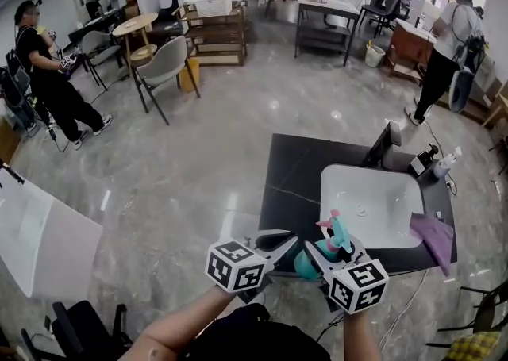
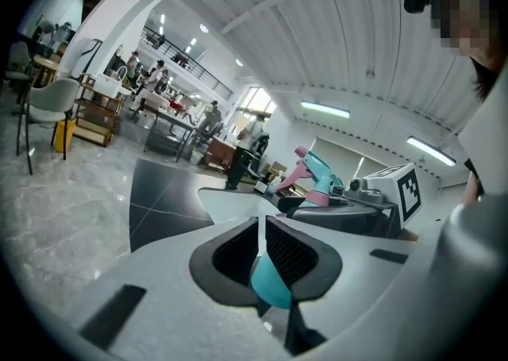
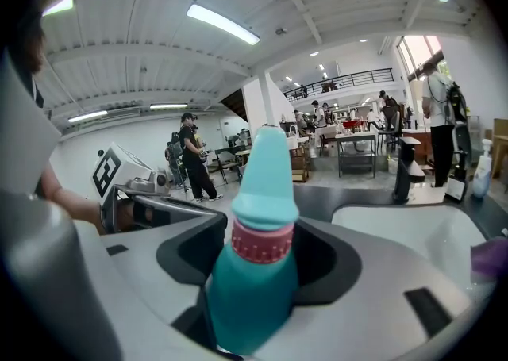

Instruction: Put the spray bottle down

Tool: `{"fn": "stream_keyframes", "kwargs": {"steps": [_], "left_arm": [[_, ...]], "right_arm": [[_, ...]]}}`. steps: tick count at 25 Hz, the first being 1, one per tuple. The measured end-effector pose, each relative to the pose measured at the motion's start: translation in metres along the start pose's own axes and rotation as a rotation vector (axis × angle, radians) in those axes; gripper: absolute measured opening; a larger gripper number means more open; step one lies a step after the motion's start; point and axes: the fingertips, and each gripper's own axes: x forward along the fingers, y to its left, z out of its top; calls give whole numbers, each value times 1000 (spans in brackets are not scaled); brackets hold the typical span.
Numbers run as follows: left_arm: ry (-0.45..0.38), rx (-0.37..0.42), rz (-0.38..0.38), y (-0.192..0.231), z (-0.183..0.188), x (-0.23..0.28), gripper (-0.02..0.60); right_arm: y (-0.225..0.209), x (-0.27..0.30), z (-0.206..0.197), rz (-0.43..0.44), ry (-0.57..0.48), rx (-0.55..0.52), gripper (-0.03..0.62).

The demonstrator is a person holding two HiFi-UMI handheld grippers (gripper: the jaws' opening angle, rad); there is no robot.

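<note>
Right gripper (image 1: 324, 255) pinches the spray bottle (image 3: 262, 193) by its teal body under the pink collar, in the air off the counter's (image 1: 298, 169) 6 o'clock edge. Left gripper (image 2: 262, 248) at the bottle's 9 o'clock: pressed nearly together, empty. Judgement: carry toward 12, set base flat, clear of the sink (image 1: 341, 185), then release

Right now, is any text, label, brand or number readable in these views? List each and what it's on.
No readable text in any view.
Spray bottle: no label showing, only a teal body and a pink collar.
Cubes on the left tool and right tool: black-and-white square patterns, no letters or digits.
Small white bottle behind the sink: any print is too small to read.
</note>
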Motion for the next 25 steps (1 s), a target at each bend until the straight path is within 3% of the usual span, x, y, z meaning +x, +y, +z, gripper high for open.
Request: {"fn": "stream_keyframes", "kwargs": {"steps": [14, 25], "left_arm": [[10, -12, -21, 61, 24, 12, 29], [-29, -16, 64, 96, 63, 56, 29]], "right_arm": [[-24, 61, 15, -37, 24, 2, 252], [-71, 105, 49, 59, 10, -23, 252]]}}
